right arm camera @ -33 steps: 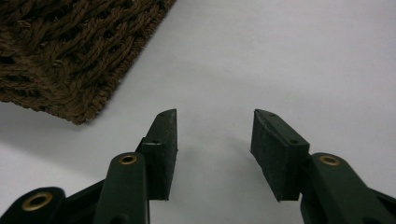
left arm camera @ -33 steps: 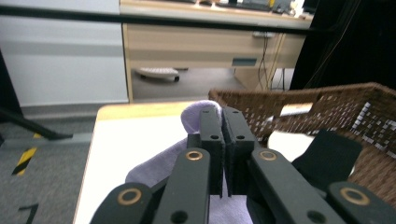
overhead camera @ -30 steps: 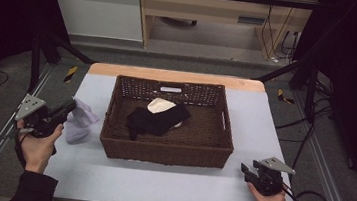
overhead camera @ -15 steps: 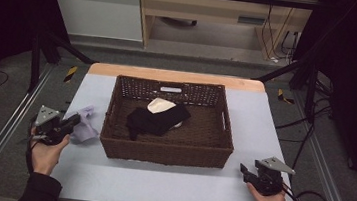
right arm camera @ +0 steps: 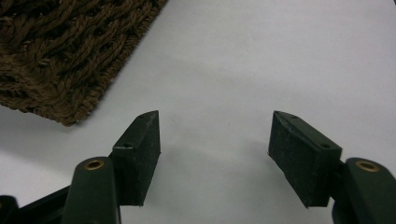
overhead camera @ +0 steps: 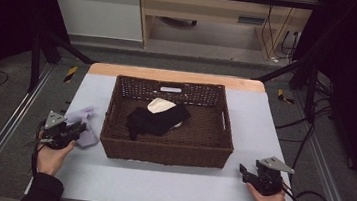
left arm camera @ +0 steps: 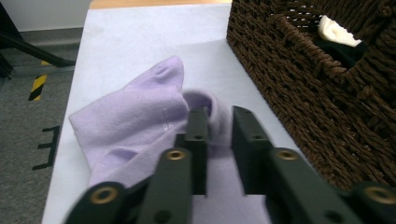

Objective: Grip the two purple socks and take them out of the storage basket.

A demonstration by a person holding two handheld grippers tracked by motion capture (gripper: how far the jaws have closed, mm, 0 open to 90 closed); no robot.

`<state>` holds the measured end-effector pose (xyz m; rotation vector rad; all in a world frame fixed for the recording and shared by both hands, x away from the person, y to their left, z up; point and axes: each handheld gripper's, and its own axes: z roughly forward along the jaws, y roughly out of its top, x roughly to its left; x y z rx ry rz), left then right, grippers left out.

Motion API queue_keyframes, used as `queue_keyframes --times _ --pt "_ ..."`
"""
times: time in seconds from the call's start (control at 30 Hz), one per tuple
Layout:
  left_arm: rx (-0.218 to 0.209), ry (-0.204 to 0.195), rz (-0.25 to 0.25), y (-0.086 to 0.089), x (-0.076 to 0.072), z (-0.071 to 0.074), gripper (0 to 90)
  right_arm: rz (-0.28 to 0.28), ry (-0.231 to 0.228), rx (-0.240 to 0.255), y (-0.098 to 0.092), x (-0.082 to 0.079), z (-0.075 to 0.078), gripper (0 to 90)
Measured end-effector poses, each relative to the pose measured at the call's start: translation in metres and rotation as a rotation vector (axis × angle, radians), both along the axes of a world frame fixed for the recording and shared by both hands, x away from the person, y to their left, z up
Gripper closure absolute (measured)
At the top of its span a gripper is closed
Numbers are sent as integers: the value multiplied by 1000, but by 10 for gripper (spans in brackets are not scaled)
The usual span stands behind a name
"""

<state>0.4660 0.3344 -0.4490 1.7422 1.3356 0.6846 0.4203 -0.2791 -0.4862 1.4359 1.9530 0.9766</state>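
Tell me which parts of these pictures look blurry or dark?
High view: the room around the table is dark, the lit top pale. Left gripper view: the left tool is soft at the bottom edge, the lilac sock sharper. Right gripper view: the right tool throws faint shadows, and the basket corner is slightly blurred.

Grey floor (overhead camera: 9, 113), hazard tape (overhead camera: 70, 73), white wall (overhead camera: 96, 6), wooden shelf unit (overhead camera: 211, 13), cables (overhead camera: 274, 35); dim sides.
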Motion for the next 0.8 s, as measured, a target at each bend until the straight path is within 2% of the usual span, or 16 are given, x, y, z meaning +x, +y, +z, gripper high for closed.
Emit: queue_keyframes --times 0.07,0.1,0.13,0.17,0.2,0.3,0.57,0.8 --pt "2 -9 0 0 -1 0 675 -1 2 1 0 0 0 336" --pt "-7 -28 8 0 -2 2 560 2 4 2 0 0 0 325" --pt "-7 -28 8 0 -2 2 524 1 4 3 0 0 0 323" --pt "-20 -62 15 2 -5 6 492 -1 2 4 0 0 0 318" --pt "-32 -72 16 3 -8 8 461 -2 2 6 0 0 0 314" --pt "-43 -88 19 6 -16 13 388 -1 -3 6 -1 0 0 309" --pt "-25 -70 48 19 -32 8 330 -6 -5 17 -2 -2 1 298" --pt "10 -37 38 25 -42 -3 282 -15 -4 26 -3 -3 1 270"
